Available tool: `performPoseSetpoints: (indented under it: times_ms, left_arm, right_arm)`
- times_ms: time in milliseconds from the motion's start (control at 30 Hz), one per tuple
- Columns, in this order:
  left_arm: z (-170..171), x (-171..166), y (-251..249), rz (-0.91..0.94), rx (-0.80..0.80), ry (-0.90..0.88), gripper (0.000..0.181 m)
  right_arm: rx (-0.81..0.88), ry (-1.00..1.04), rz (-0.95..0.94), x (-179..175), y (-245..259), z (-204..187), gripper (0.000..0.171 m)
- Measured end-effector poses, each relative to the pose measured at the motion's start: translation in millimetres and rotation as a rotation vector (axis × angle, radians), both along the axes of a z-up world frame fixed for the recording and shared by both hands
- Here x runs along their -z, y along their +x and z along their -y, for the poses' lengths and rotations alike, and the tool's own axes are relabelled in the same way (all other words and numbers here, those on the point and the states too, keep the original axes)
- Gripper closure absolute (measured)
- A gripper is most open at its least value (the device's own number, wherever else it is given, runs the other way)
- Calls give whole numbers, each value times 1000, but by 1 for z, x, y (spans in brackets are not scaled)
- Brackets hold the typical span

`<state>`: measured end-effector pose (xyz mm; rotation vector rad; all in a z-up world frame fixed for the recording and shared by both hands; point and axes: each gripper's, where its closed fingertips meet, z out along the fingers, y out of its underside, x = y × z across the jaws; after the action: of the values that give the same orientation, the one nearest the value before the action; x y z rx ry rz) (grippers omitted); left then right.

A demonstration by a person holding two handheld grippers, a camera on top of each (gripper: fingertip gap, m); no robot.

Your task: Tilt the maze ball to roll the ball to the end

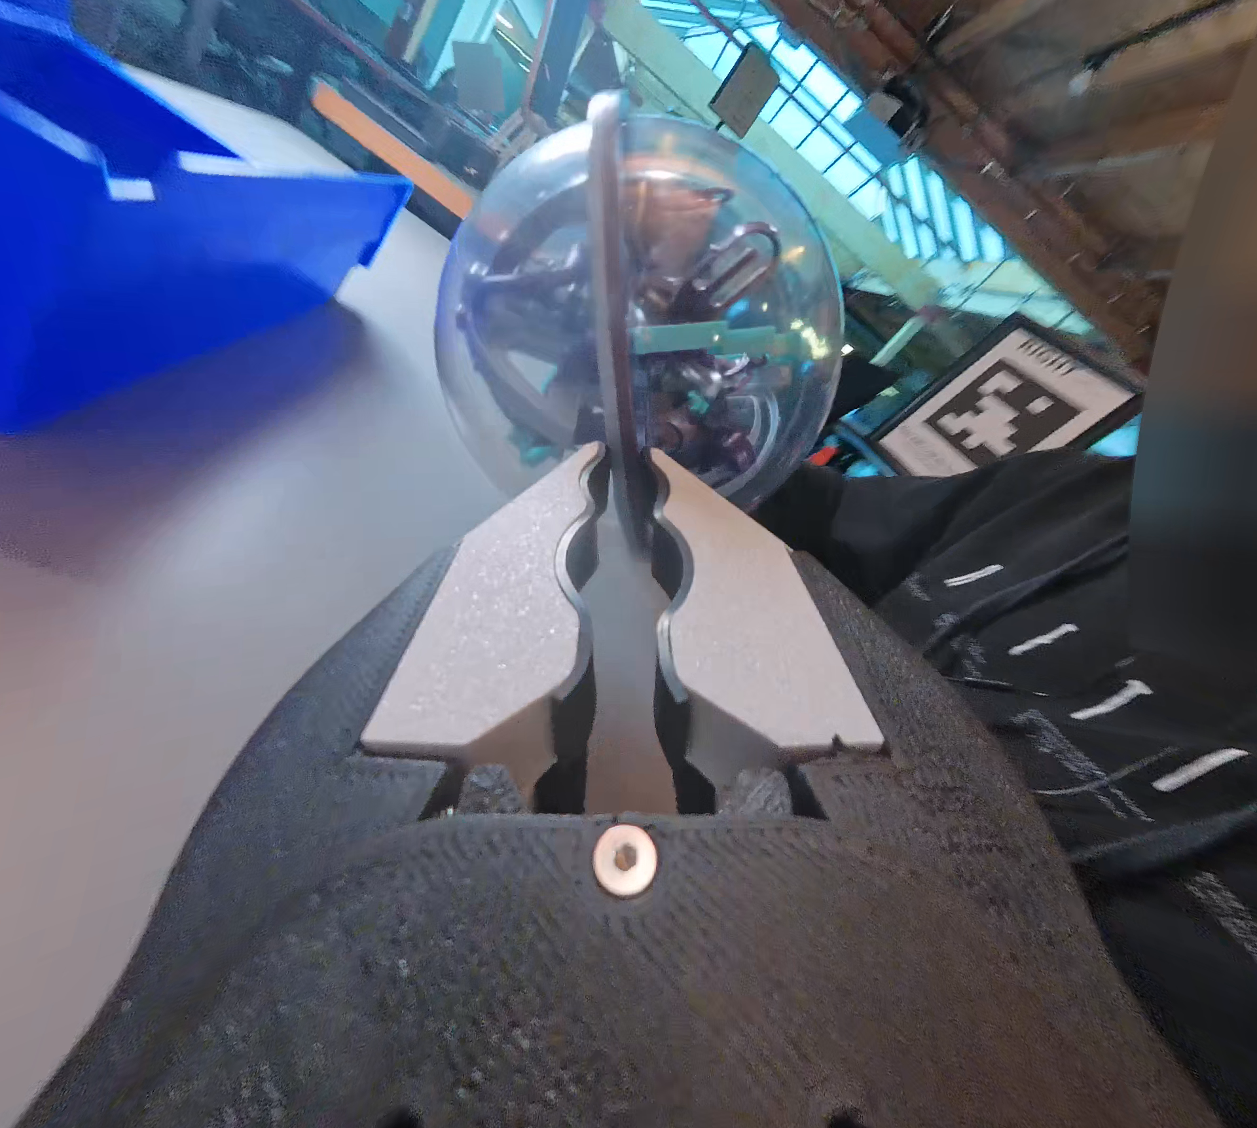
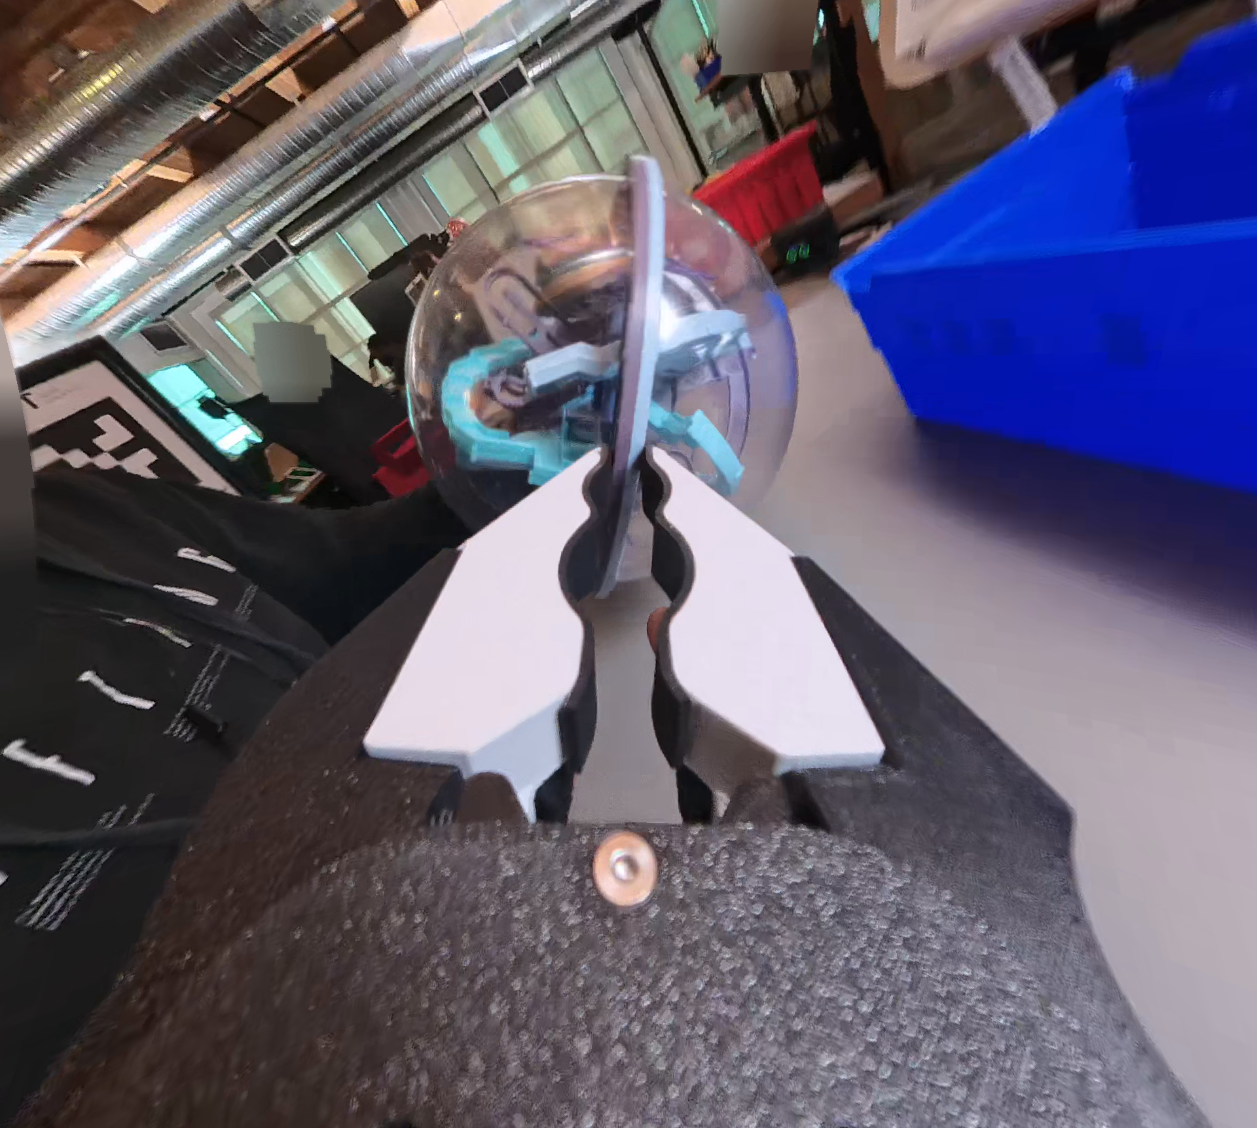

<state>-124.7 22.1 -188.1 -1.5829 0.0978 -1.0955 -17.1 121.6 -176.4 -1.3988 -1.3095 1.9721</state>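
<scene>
Left claw (image 1: 622,469) and right claw (image 2: 626,476) each pinch the grey rim of the clear maze ball (image 1: 714,306) held above the surface (image 1: 204,551), so I'd tilt slowly, both wrists together.

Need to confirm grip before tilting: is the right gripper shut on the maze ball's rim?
Shut. The right gripper has its fingertips pinching the grey rim of the maze ball.

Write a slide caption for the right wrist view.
Right tool clamps the grey rim of the clear maze ball, held tilted above the table beside a blue bin.
</scene>
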Motion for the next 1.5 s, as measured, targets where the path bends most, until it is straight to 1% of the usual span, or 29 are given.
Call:
performPoseSetpoints:
  times_ms: [67, 133, 200, 267, 333, 433, 467, 533, 600, 667, 767, 867, 1067, 1167, 1233, 1367, 1433, 1500]
  left_arm:
    - [-3, -20, -1, -67, -28, 67, 176]
    - [-1, -57, -3, -75, -43, 176, 175]
    - [3, -96, -5, -137, -71, 282, 174]
    - [14, -135, -3, -209, -82, 397, 175]
    - [37, -166, 10, -267, -26, 496, 175]
    - [70, -198, 28, -390, 9, 607, 175]
    - [74, -208, 29, -417, -7, 626, 175]
    - [62, -213, 17, -451, -57, 589, 174]
    - [45, -202, 5, -421, -76, 506, 174]
    - [40, -184, 1, -417, -79, 461, 174]
    - [39, -167, -3, -379, -85, 435, 175]
    - [34, -155, -7, -327, -86, 398, 174]
    - [28, -137, -10, -275, -84, 346, 174]
    - [19, -124, -17, -195, -100, 265, 174]
    - [11, -105, -21, -126, -107, 165, 175]
    - [2, -52, -21, 37, -80, -35, 176]
    - [0, -25, -18, 68, -73, -99, 175]
    - [-1, -9, -15, 90, -63, -119, 176]
  right_arm:
    - [33, 69, -76, -25, -2, -3, 166]
    - [51, 144, -141, -54, -3, -4, 165]
    - [66, 223, -203, -85, -5, -1, 166]
    - [62, 298, -265, -111, -4, 9, 165]
    - [13, 347, -321, -131, 5, 29, 166]
    - [-55, 424, -429, -159, 25, 65, 166]
    - [-48, 456, -467, -170, 28, 71, 166]
    - [8, 478, -481, -187, 21, 63, 166]
    - [40, 448, -415, -182, 5, 42, 165]
    - [30, 397, -371, -166, -3, 32, 165]
    - [28, 381, -329, -142, -8, 31, 166]
    - [30, 328, -297, -132, -12, 27, 165]
    - [47, 304, -249, -119, -15, 20, 165]
    - [61, 254, -179, -105, -20, 13, 166]
    - [70, 211, -92, -88, -24, 6, 166]
    - [75, 103, 84, -39, -23, -3, 166]
    - [71, 42, 148, -15, -19, -4, 166]
    - [70, 17, 176, 4, -15, -4, 166]
